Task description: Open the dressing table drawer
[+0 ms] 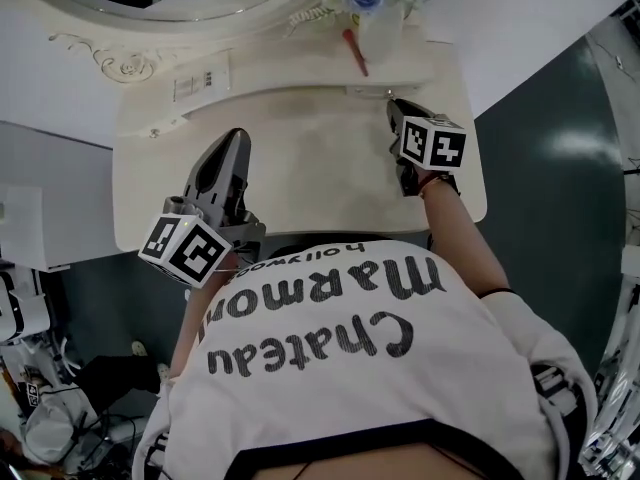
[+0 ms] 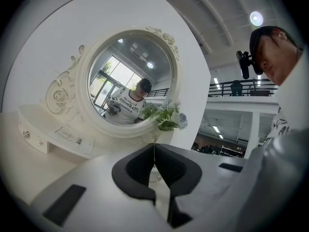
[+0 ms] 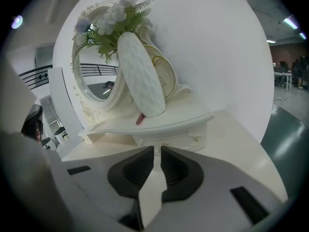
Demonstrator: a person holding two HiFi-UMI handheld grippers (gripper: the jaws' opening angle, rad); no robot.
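Drawer (image 3: pixel 170 138) closed, just ahead of right gripper (image 3: pixel 157 150); its fingers together, empty. Left gripper (image 2: pixel 154 146) fingers together too, above table (image 1: pixel 300 168).

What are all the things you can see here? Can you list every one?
dressing table: one, cream, in front of the person
mirror: one, oval with a carved cream frame, at the table's back
vase: one, white, on the raised shelf by the mirror's right side
flowers: one bunch, white and blue with green leaves, in the vase
stick: one, red, on the shelf at the vase's foot
drawer: one, cream with two small knobs, under that shelf
label: one, white, on the shelf's left part
shirt: one, white with black letters, on the person
left gripper: one, grey, shut and empty, over the table's left
right gripper: one, grey, shut and empty, facing the drawer
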